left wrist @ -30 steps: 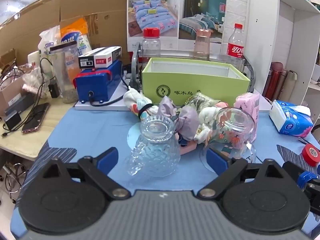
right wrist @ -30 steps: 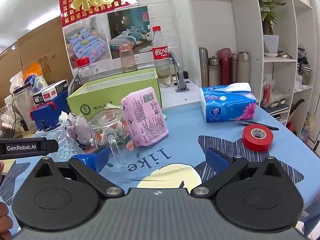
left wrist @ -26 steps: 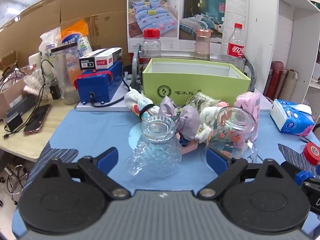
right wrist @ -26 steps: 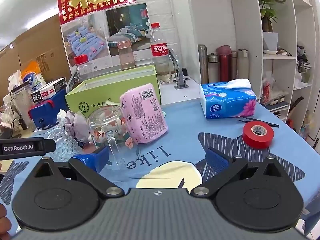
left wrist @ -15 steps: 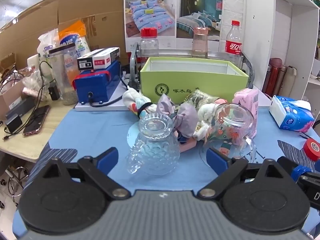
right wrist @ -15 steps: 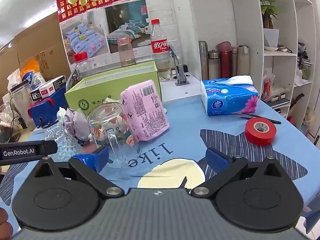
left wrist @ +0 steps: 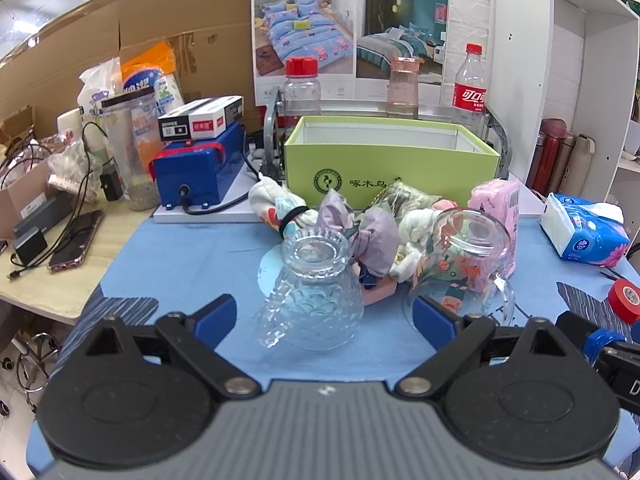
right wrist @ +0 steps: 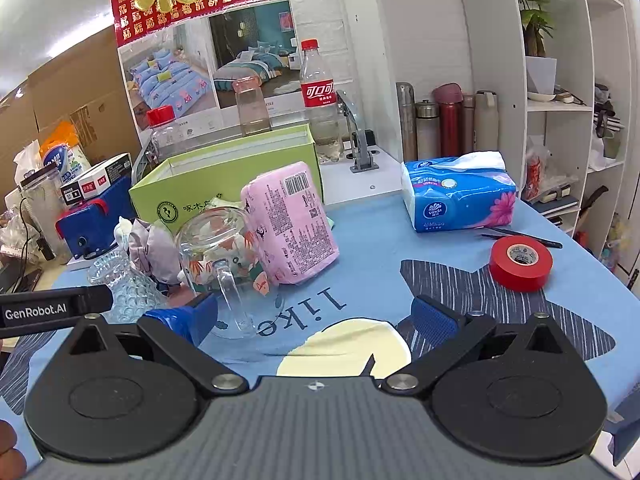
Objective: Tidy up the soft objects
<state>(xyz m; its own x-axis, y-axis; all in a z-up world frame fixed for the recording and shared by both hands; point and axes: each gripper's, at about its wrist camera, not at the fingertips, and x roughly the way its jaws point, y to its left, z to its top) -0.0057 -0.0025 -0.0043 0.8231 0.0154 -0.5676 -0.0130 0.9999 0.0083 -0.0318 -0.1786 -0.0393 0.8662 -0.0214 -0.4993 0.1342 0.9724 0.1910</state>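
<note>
On the counter (left wrist: 192,264), 2 wide-open hand-held grippers (left wrist: 324,316) (right wrist: 316,316) risk toppling glass mugs (left wrist: 316,300) fronting soft toys (left wrist: 372,240).

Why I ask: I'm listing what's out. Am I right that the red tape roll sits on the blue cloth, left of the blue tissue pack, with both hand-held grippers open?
Not quite. The right wrist view shows the red tape roll on the blue cloth, but right of the blue tissue pack and nearer the camera. Both the left hand-held gripper and the right hand-held gripper are open.

Green box (left wrist: 390,168), pink tissue pack (right wrist: 290,222)
</note>
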